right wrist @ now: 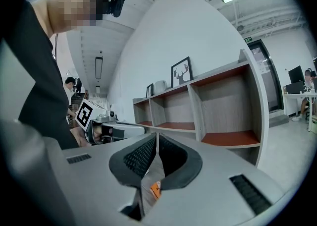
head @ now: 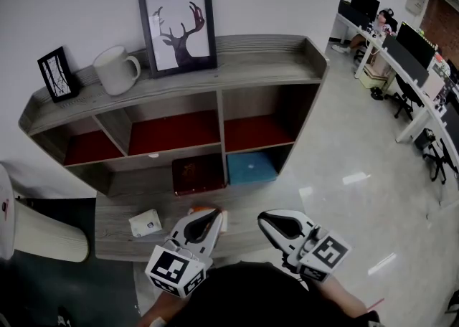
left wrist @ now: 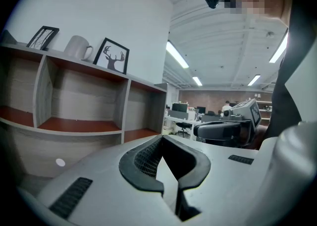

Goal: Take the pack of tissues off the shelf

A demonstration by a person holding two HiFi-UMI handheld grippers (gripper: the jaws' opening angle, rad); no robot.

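A small white pack of tissues (head: 145, 223) lies on the low grey ledge (head: 115, 204) at the foot of the wooden shelf unit (head: 265, 57). My left gripper (head: 214, 216) hovers to its right, over the ledge's front edge, jaws shut and empty. An orange-edged thing (head: 195, 210) peeks out from under it. My right gripper (head: 264, 220) hangs further right, off the ledge over the floor, also shut with nothing held. In the left gripper view the pads (left wrist: 148, 158) meet. In the right gripper view the pads (right wrist: 141, 156) meet too. The pack is out of sight in both.
A dark red box (head: 198, 173) and a blue box (head: 251, 167) stand at the back of the ledge. A white mug (head: 117, 69), a deer picture (head: 178, 28) and a small frame (head: 57, 73) stand on top. Office desks (head: 401, 67) line the far right.
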